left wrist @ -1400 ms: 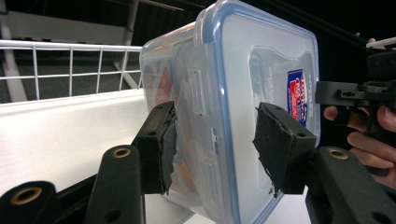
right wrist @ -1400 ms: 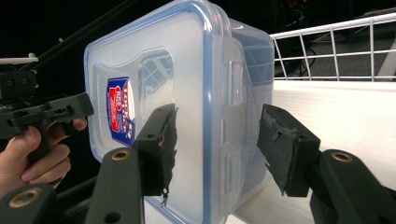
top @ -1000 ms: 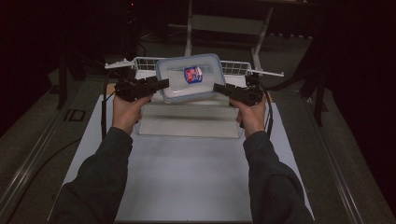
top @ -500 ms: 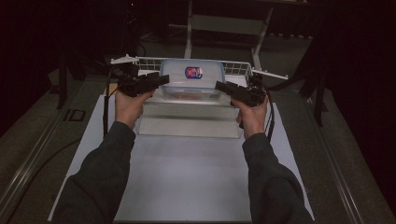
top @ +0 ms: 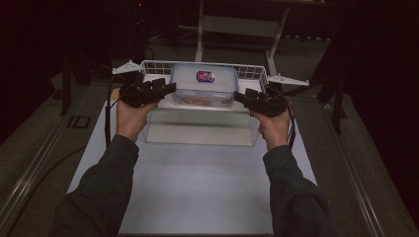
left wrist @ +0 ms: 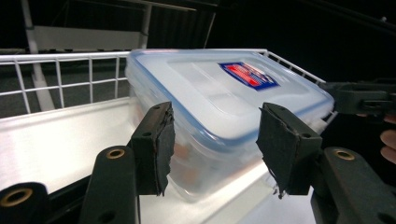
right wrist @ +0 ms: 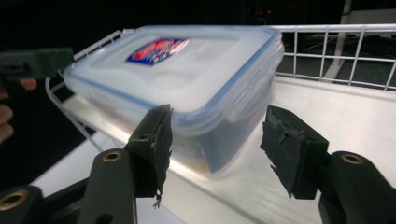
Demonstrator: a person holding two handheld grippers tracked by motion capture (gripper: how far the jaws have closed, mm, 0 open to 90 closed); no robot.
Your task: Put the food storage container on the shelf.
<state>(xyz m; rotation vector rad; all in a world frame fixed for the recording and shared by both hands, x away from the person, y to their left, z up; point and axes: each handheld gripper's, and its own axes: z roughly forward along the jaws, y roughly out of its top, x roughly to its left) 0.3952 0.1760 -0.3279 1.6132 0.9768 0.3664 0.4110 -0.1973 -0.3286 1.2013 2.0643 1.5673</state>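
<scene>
Both hands (top: 129, 118) flank the container (top: 203, 85), fingers level.

High view: above, behind person, looks fwd/down. Left gripper view: close, looks along its jaws at the lidded box (left wrist: 224, 102) corner. Right gripper view: same from opposite end. All share the box (top: 203, 85) and wire basket (top: 249, 73).

One plastic box (top: 203, 84), clear, with blue-edged lid; one red-and-blue label (top: 205, 76) on lid. One white wire basket (top: 250, 74). One white table (top: 197, 177). Two grippers: left gripper (top: 169, 88), right gripper (top: 238, 96), two black jaws each, four jaws altogether. Two hands: left hand (top: 130, 118), right hand (top: 273, 129). Two dark sleeves. One metal stand (top: 237, 24) behind table.
</scene>
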